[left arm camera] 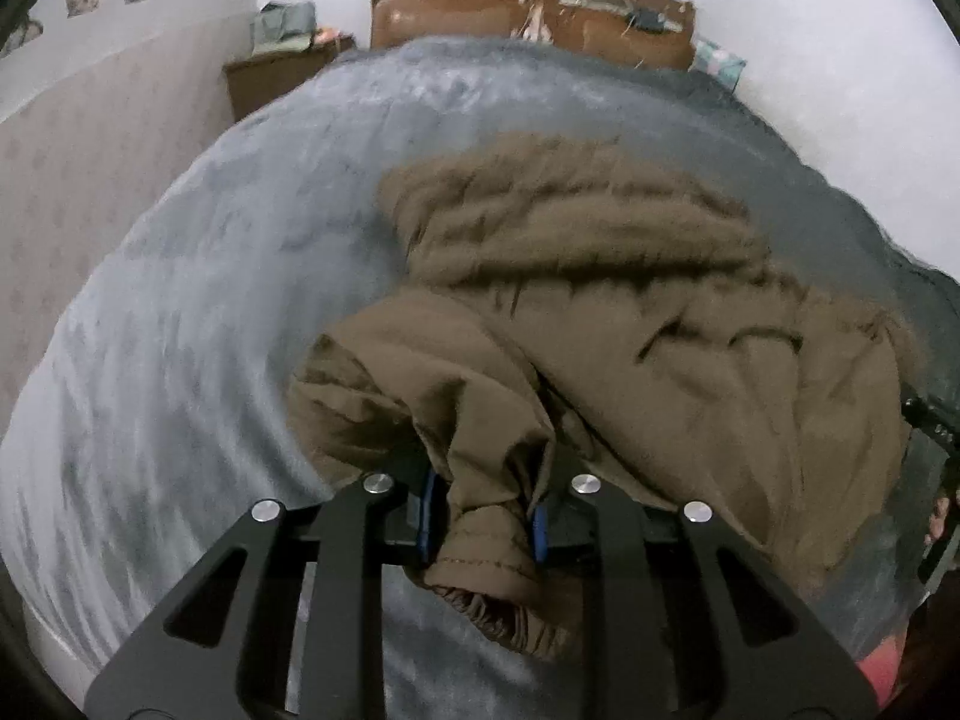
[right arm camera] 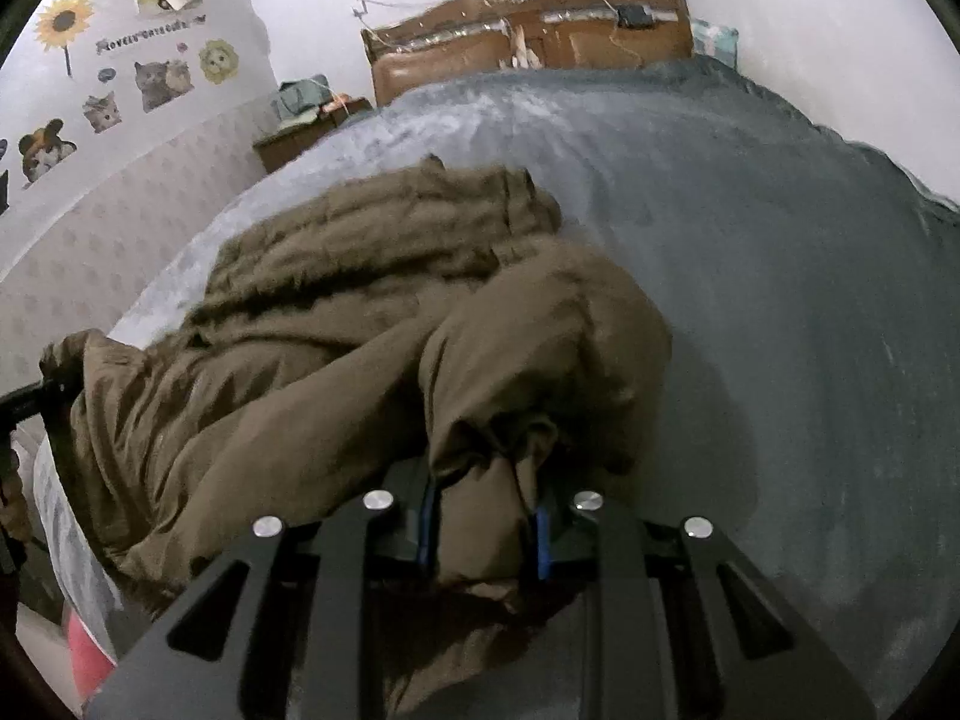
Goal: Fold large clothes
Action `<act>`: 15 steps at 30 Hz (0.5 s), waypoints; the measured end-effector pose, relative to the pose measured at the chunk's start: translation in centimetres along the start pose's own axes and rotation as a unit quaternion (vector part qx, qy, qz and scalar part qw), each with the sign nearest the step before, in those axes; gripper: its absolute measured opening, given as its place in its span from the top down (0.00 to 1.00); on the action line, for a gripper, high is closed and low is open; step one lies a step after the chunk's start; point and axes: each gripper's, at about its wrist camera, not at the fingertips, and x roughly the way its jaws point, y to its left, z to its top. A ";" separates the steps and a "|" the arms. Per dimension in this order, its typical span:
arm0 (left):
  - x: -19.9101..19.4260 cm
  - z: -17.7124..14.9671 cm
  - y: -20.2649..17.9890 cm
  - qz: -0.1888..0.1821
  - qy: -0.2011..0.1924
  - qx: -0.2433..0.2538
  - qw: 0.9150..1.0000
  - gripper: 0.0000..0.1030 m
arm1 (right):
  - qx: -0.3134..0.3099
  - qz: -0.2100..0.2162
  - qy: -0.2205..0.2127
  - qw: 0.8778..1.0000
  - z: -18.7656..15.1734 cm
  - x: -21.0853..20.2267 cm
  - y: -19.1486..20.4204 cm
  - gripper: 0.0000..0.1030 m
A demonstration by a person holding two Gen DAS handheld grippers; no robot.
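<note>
In your left wrist view, your left gripper (left arm camera: 480, 519) pinches a cuffed edge of the brown jacket (left arm camera: 600, 324), which spreads toward 1 o'clock over the grey bedspread (left arm camera: 180, 330). In your right wrist view, your right gripper (right arm camera: 483, 531) pinches the jacket's bunched fabric; the garment's long axis runs toward 10 o'clock.

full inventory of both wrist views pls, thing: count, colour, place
jacket: 1, brown, bunched on the bed, near edge
blanket: 1, grey, covering the bed
headboard: 1, brown wood, far end
nightstand: 1, brown, beside the bed, cluttered top
wall stickers: several, cats and sunflower, left wall
pillow: 1, pale patterned, far right corner
left gripper: 1, black, blue pads, shut on jacket cuff
right gripper: 1, black, blue pads, shut on jacket fabric
</note>
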 end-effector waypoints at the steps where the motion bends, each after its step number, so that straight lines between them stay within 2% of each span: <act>1: -0.1 1.1 0.0 -0.004 -0.006 -0.001 1.000 0.79 | -0.001 0.003 -0.007 1.000 1.2 0.2 0.2 0.77; 3: -0.3 2.8 0.1 -0.011 -0.013 -0.001 1.000 0.79 | 0.003 0.006 -0.016 1.000 2.9 0.5 0.3 0.77; 9: -0.6 9.9 0.3 -0.027 -0.049 0.002 0.998 0.79 | 0.032 0.030 -0.031 0.999 10.9 1.1 -0.4 0.77; 13: 1.1 15.2 0.8 -0.026 -0.055 0.005 0.998 0.79 | 0.060 0.035 -0.033 0.997 17.5 3.0 -1.8 0.78; 15: 2.9 18.1 1.0 -0.013 -0.048 0.009 0.999 0.79 | 0.065 0.027 -0.033 0.997 20.4 4.5 -2.4 0.78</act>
